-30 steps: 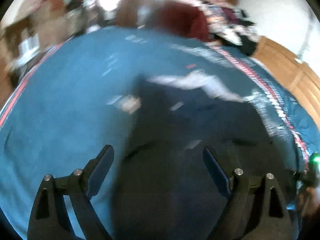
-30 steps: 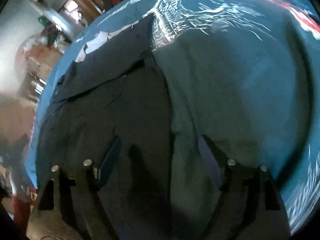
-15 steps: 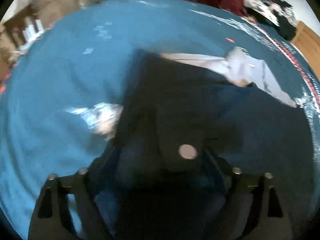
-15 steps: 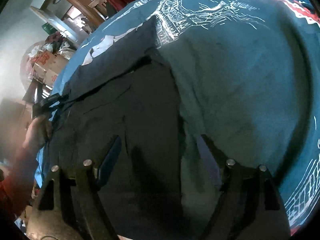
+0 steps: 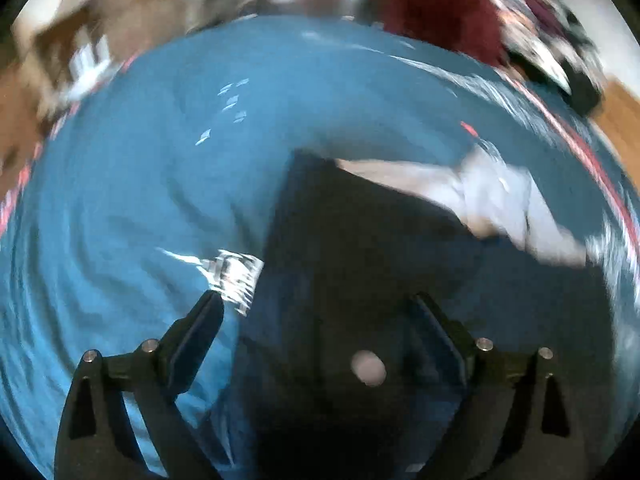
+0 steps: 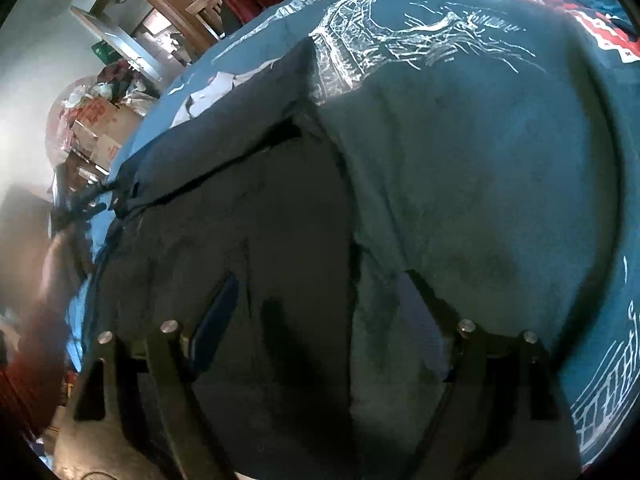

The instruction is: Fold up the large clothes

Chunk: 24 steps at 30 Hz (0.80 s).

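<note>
On the blue bedspread [image 5: 120, 200] dark trousers [image 6: 260, 220] lie flat.

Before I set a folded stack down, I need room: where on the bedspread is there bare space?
Bare teal bedspread lies left of the dark trousers, out to its red border. More lies right of the trousers, below the white print. The far edge is crowded by the clothes pile.

Both wrist cameras looking steeply down, close over bed [image 5: 132, 208]; both sharing dark trousers [image 5: 360, 248] spread across blue cover.
</note>
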Available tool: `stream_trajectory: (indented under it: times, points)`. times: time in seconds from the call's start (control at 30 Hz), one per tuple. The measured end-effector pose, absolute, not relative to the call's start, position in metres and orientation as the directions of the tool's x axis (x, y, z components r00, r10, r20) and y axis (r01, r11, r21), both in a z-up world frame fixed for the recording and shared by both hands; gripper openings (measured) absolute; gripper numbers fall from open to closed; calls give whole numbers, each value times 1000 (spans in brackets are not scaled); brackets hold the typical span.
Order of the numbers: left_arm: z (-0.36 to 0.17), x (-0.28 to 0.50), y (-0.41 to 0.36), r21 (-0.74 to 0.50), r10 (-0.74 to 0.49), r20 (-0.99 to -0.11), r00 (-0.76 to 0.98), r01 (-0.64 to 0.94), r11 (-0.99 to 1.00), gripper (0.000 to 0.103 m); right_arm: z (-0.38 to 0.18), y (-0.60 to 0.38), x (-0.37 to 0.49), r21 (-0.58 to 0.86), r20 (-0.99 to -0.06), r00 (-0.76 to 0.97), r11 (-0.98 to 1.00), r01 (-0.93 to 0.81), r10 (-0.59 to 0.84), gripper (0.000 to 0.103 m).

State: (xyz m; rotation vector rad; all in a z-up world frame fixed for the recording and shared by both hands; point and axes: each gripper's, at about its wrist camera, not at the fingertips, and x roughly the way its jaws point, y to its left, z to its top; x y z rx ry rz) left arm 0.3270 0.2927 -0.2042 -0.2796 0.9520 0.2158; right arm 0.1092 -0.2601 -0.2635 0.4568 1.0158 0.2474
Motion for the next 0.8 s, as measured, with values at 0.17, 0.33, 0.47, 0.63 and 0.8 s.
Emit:
stream_trajectory:
  times: [0.17, 0.33, 0.47, 0.63, 0.8]
  points:
    - [-219, 349, 277, -156, -46, -824, 565, -148, 976, 90, -264, -257, 112, 461, -761, 511, 887, -6, 399, 82]
    - [-256, 381, 322, -198, -36, -888, 458, -310, 930, 103, -264, -251, 118, 428, -777, 502, 903, -21, 380, 84]
    - [-234, 363, 321, -187, -16, -861, 508, -286, 940, 99, -264, -249, 118, 421, -780, 500, 907, -24, 375, 87]
    - [-220, 300, 337, -293, -90, -798, 596, -253, 922, 99, -258, -240, 124, 400, -783, 500, 915, -53, 371, 89]
    - [-236, 236, 356, -377, -138, -728, 672, -224, 899, 100, -225, -201, 132, 344, -748, 551, 926, -157, 371, 87]
